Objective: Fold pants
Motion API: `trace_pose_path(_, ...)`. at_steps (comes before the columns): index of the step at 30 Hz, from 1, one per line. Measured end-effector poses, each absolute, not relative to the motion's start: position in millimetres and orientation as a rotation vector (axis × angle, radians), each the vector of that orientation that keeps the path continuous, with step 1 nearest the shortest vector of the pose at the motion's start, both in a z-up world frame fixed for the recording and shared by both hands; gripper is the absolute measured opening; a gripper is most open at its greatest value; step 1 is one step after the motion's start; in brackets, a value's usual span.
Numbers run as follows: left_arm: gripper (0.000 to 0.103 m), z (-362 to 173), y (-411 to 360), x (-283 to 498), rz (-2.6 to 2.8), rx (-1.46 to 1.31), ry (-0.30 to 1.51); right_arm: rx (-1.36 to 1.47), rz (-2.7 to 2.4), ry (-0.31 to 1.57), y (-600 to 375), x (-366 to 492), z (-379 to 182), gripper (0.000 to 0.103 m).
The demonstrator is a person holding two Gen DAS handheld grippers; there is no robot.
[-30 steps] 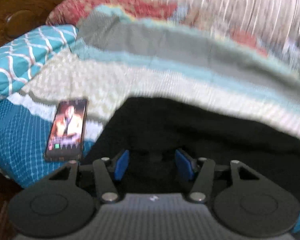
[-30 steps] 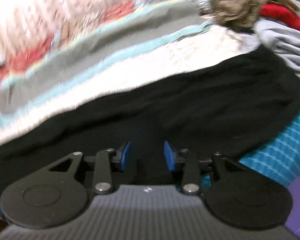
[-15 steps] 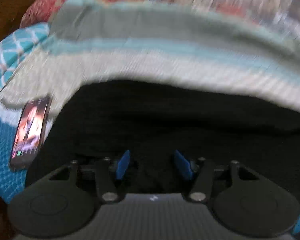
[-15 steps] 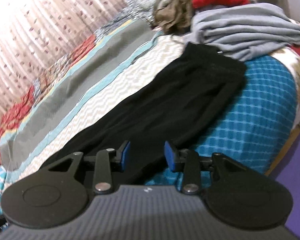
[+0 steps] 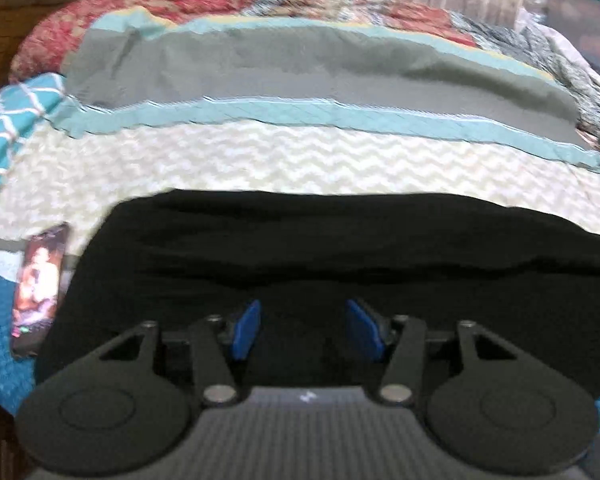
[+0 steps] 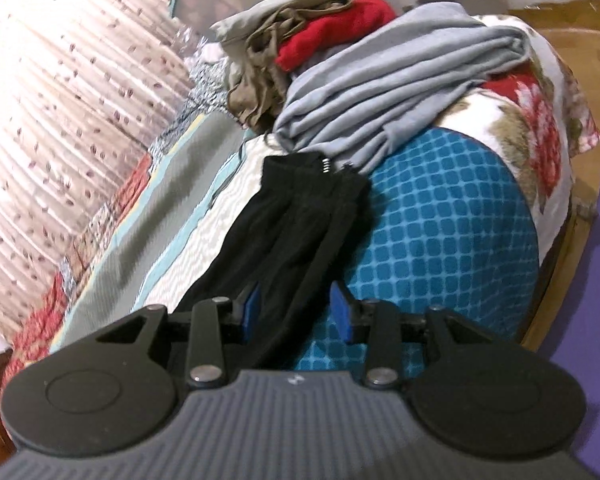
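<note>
Two grippers hang over black pants (image 5: pixel 340 256) that lie stretched along a bed, and every place below is given from those pants.

In the left wrist view, a phone (image 5: pixel 40 284) with a lit screen lies just beside the left end of the pants, on the teal edge of the bedspread (image 5: pixel 260 160). Beyond the pants the bedspread runs in bands: cream zigzag touching their far edge, then a light blue stripe, then grey, then a red flowered quilt (image 5: pixel 172 0) farthest off. The left gripper (image 5: pixel 306 330) is over the near part of the pants, its blue pads apart. Its jaws have just been opening a little. Black cloth fills the gap between them, but the picture is soft there, so it seems the pads are not pressing on the cloth.

In the right wrist view, a pale curtain (image 6: pixel 60 100) hangs well to the left of the pants, past the striped bands. The pants run away from the camera in a long folded strip. At their far end a grey garment (image 6: pixel 400 92) lies in loose folds, touching or just overlapping them. Behind that are a tan garment (image 6: pixel 268 64) and a red one (image 6: pixel 336 28). To the right of the pants is the blue checked part of the bedspread. The right gripper (image 6: pixel 296 312) stands with its pads apart over the near edge of the pants. The left pad is over black cloth and the right one over blue check, neither clamped on anything.
</note>
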State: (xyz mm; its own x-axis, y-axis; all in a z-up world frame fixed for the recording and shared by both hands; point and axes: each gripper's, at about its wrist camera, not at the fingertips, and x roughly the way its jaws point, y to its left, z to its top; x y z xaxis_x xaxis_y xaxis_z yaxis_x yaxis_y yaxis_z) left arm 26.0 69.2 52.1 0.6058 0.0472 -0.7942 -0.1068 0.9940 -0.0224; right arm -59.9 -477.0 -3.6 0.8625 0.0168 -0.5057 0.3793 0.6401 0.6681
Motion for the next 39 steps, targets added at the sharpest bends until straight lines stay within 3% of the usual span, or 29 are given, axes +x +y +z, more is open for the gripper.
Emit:
trace_pose_path(9, 0.050, 36.1, -1.0, 39.6, 0.024, 0.022, 1.020, 0.926, -0.197, 0.479, -500.1, -67.7, -12.5, 0.042)
trace_pose_path(15, 0.053, 29.8, -20.1, 28.7, 0.055, 0.065, 1.044, 0.932, -0.057, 0.530, -464.8, -77.7, -4.6, 0.042)
trace_pose_path(25, 0.053, 36.3, -4.5, 8.5, 0.103, 0.053, 0.999, 0.751, 0.159, 0.664, -363.5, -68.4, 21.9, 0.042)
trace_pose_path(39, 0.057, 36.8, 33.8, -7.6, 0.203, 0.005, 0.952, 0.693, 0.214, 0.726, -305.6, -50.2, 34.3, 0.042)
